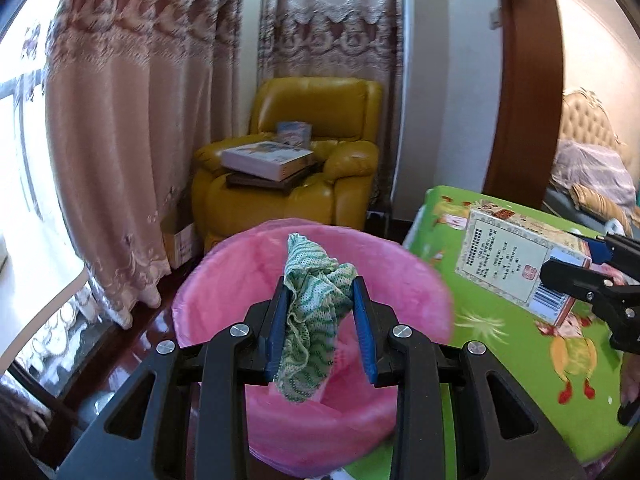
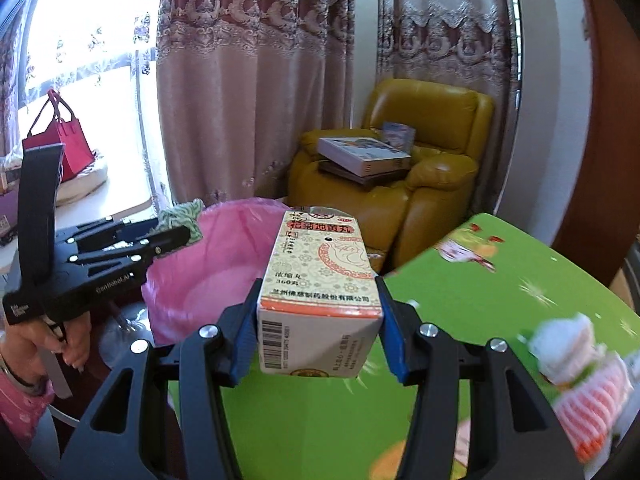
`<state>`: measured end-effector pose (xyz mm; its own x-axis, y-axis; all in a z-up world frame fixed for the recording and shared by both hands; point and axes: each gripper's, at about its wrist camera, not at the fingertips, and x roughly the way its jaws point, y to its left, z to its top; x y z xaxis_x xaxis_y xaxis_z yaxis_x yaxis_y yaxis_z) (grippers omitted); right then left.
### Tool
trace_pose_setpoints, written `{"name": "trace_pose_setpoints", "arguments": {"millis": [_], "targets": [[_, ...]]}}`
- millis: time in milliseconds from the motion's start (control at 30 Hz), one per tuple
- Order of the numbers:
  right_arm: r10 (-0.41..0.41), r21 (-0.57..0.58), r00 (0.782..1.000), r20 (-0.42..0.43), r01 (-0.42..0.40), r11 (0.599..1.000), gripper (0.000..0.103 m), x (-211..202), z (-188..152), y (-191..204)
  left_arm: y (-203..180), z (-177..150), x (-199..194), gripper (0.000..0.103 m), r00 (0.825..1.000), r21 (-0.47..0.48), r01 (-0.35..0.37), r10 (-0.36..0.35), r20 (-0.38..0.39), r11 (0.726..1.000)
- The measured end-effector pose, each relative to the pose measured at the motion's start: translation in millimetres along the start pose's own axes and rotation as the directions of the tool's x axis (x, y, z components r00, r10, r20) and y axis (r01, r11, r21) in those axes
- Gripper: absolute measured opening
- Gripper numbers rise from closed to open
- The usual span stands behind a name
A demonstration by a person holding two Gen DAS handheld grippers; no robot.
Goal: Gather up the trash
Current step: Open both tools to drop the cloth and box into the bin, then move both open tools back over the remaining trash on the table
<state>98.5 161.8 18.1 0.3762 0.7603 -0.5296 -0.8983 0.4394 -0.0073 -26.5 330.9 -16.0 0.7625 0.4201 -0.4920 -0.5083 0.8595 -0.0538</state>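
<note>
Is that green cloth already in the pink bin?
Not yet. The green cloth hangs bunched between the left gripper fingers, above the pink-lined bin.

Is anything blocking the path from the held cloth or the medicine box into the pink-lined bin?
Nothing visible does. The green cloth, in the left hand-held gripper, already hangs over the open pink-lined bin. The medicine box, in the right hand-held gripper, sits beside the bin's rim with clear space between.

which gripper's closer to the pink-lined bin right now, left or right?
Left. The left gripper, shut on the green cloth, hangs over the bin opening. The right gripper, shut on the medicine box, is over the green table beside it.
</note>
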Motion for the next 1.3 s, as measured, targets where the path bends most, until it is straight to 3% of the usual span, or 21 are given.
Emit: {"name": "trace_pose_setpoints", "arguments": {"millis": [200, 233, 300, 333, 433, 633, 700, 833, 1033, 1300], "targets": [[0.035, -0.04, 0.999, -0.013, -0.035, 0.999, 0.052, 42, 19, 20, 21, 16, 10, 0.031, 1.0, -0.037, -0.01, 0.011, 0.018, 0.999], [0.048, -0.046, 0.999, -0.012, -0.048, 0.998, 0.06, 47, 21, 21, 22, 17, 10, 0.034, 1.0, -0.033, -0.01, 0.01, 0.021, 0.999], [0.053, -0.05, 0.999, -0.004, -0.053, 0.997, 0.075, 54, 28, 22, 24, 21, 14, 0.049, 0.999, -0.024, -0.025, 0.026, 0.029, 0.999], [0.045, -0.045, 0.999, 0.006, -0.044, 0.998, 0.076, 54, 29, 19, 24, 22, 15, 0.06, 0.999, -0.021, -0.032, 0.033, 0.033, 0.999], [0.049, 0.001, 0.998, 0.036, -0.049, 0.999, 0.076, 36, 29, 4, 25, 25, 13, 0.064, 0.999, -0.021, -0.037, 0.038, 0.039, 0.999], [-0.013, 0.022, 0.996, 0.089, 0.011, 1.0, 0.076, -30, 6, -30, 18, 23, -9, 0.086, 0.997, -0.09, -0.048, 0.053, 0.062, 0.995], [-0.04, 0.033, 0.995, 0.094, 0.037, 0.999, 0.076, -51, -7, -40, 10, 20, -16, 0.087, 0.997, -0.108, -0.041, 0.049, 0.067, 0.993], [-0.124, 0.077, 0.987, 0.098, 0.117, 0.99, 0.076, -88, -36, -69, -34, 15, -28, 0.089, 0.997, -0.084, 0.042, -0.036, 0.069, 0.996], [-0.266, 0.17, 0.96, 0.092, 0.248, 0.954, 0.076, -146, -81, -120, -126, 4, -32, 0.089, 0.983, 0.041, 0.175, -0.177, 0.05, 0.984], [-0.466, 0.269, 0.885, -0.01, 0.452, 0.851, 0.074, -207, -153, -188, -238, -30, -32, 0.089, 0.942, 0.217, 0.335, -0.333, -0.048, 0.917]]}}
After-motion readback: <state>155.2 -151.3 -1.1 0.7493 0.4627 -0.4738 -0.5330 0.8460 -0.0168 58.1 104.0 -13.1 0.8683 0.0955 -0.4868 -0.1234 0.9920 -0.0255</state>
